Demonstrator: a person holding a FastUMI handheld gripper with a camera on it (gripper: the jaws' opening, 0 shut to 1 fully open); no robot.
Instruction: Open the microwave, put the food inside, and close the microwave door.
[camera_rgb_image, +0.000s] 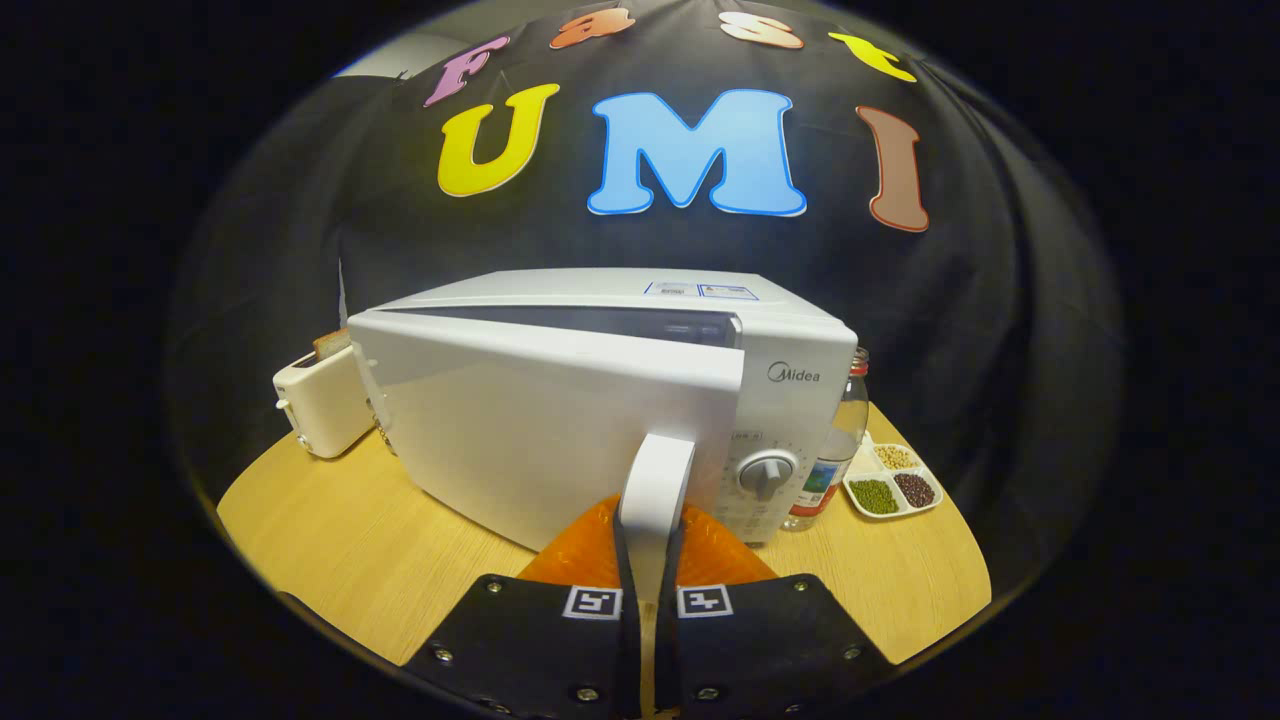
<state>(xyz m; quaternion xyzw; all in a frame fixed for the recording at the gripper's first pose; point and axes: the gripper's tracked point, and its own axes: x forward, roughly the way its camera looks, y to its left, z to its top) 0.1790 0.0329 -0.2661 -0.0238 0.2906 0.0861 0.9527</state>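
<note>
Gripper view: gripper (648, 560) fingers pinched on the microwave (640, 400) door handle (655, 480), door ajar; stiff plastic bar, likely smooth, so hold mid-handle. Orange food item (590, 545) on the table (380, 530) just below, make-up unclear

This is a staged recording booth dressed as a small kitchen corner, not a real home kitchen: black cloth (1000, 330) hangs as the back wall right behind a round pale wood worktop (350, 530). Kitchen things crowd that worktop: a white microwave (790, 340) with its door (540, 420) swung partly open, a cream toaster (320, 400) holding bread beside it, a clear bottle (840, 440), and a divided dish of dried beans (892, 488).
</note>
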